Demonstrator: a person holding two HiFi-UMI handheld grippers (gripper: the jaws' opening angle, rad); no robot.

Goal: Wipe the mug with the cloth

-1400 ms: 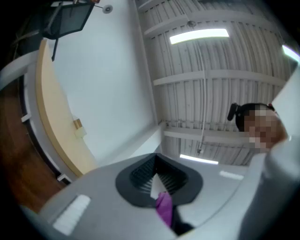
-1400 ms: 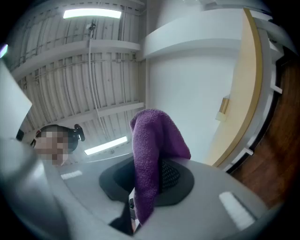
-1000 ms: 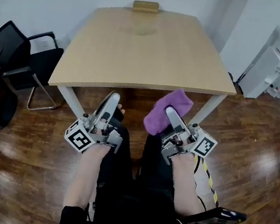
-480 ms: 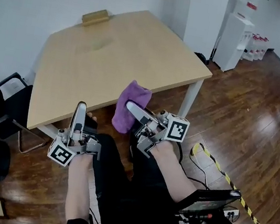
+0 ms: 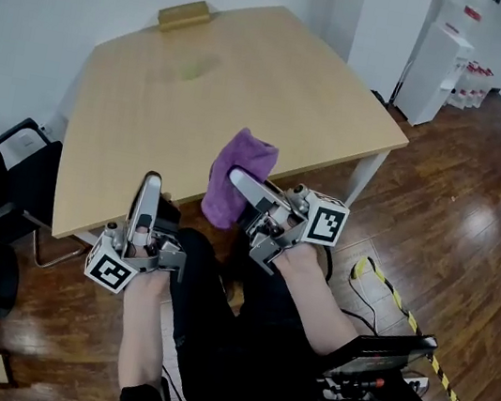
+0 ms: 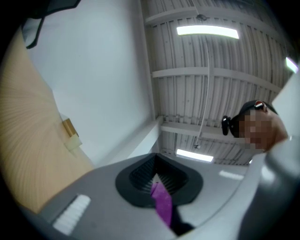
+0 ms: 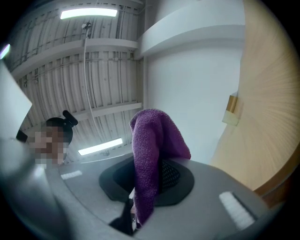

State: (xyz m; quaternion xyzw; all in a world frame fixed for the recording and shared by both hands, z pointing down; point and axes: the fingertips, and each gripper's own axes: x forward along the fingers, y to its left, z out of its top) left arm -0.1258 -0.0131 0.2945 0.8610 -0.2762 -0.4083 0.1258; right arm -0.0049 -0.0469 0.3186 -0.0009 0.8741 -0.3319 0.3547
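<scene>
The right gripper (image 5: 238, 179) grasps the purple knitted cloth (image 5: 244, 158) in its jaws, near the pale wooden counter (image 5: 281, 76). The left gripper (image 5: 150, 184) has its jaws clenched. Wiping is not begun (no mug shows); the next move needs the mug found.

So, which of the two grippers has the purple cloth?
The right gripper: the purple cloth is clamped between its fingers and bunches up beyond them. The left gripper is shut, and no cloth hangs from it in the head view.
</scene>
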